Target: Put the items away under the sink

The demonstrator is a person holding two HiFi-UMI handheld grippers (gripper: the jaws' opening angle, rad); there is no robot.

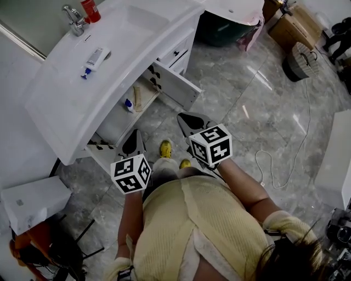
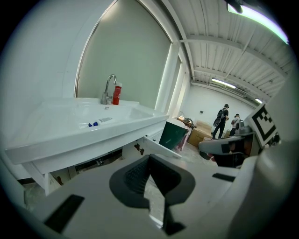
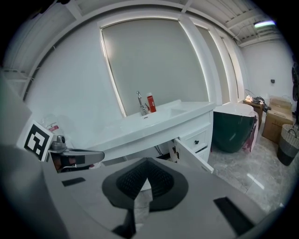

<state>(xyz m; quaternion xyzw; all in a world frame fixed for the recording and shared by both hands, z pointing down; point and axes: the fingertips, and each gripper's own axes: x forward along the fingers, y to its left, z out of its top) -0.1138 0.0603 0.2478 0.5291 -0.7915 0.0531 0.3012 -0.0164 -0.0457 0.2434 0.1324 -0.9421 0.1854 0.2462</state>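
Note:
A white toothpaste tube (image 1: 95, 58) with a blue cap lies on the white sink counter (image 1: 66, 104), also visible as the tube (image 2: 96, 123). A red bottle (image 1: 90, 10) stands beside the faucet (image 1: 74, 20). The cabinet under the sink is open, its door (image 1: 176, 83) swung out. On its shelf lie a small blue-capped bottle (image 1: 129, 105) and a beige tube (image 1: 138, 97). My left gripper (image 1: 135, 134) and right gripper (image 1: 182, 117) hover in front of the cabinet, both shut with nothing in them. Neither touches any item.
A dark green tub (image 1: 219, 27) stands right of the vanity. Cardboard boxes (image 1: 296, 24) and a round basket (image 1: 301, 60) sit beyond it. A white cable (image 1: 274, 164) trails over the tiled floor. A white box (image 1: 33, 204) sits at lower left. Two people (image 2: 224, 120) stand far off.

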